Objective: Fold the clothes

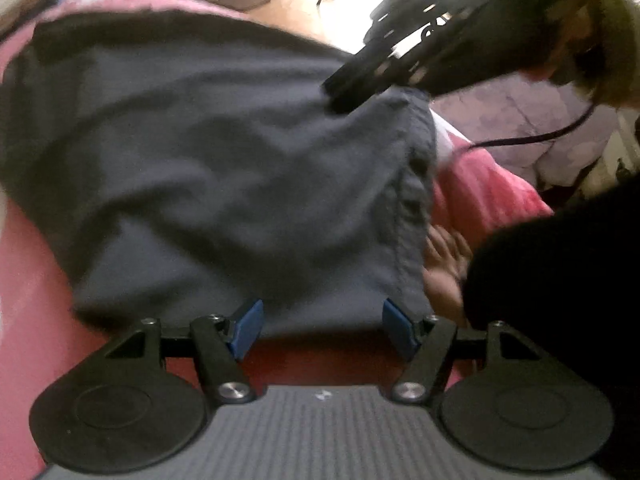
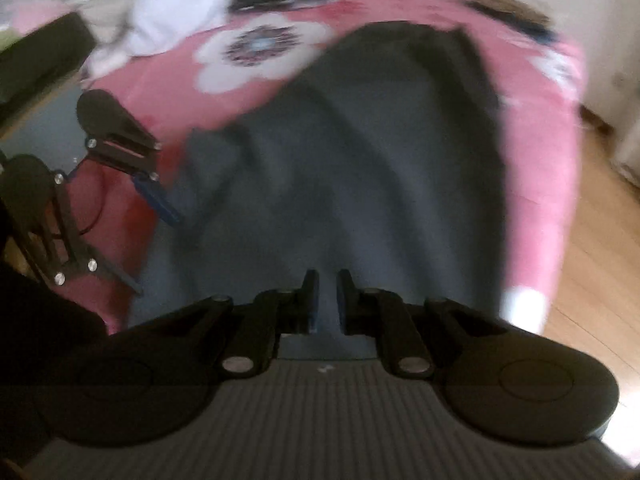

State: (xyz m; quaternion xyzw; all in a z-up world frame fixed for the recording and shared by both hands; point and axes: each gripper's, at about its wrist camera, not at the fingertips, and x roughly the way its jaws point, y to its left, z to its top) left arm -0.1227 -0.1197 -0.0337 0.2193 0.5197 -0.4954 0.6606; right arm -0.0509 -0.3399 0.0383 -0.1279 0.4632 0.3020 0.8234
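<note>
Dark grey garment lies spread over a pink bedspread on a bed, seen from both wrist cameras. Fabric is wrinkled, with a stitched hem running down its right edge in the left wrist view. In the right wrist view the same garment stretches away from the camera toward the far end of the bed, long folds running lengthwise. The bedspread has a white flower print with a dark centre.

Left gripper is released: blue pads stand well apart, nothing clamped between them, near edge of the garment just ahead of the fingertips. In the right wrist view the left gripper sits at the garment's left edge, one blue finger on or just beside the cloth; contact cannot be told.

Right gripper has its jaws drawn almost together, a narrow gap left; grey fabric shows in and behind that gap, but blur hides whether any is pinched. In the left wrist view the right gripper points down at the garment's upper right corner, tips close together on or just above the cloth.

A person's hand shows just beside the hem. Wooden floor runs along the bed's right side. White crumpled cloth lies at the far left of the bed.
</note>
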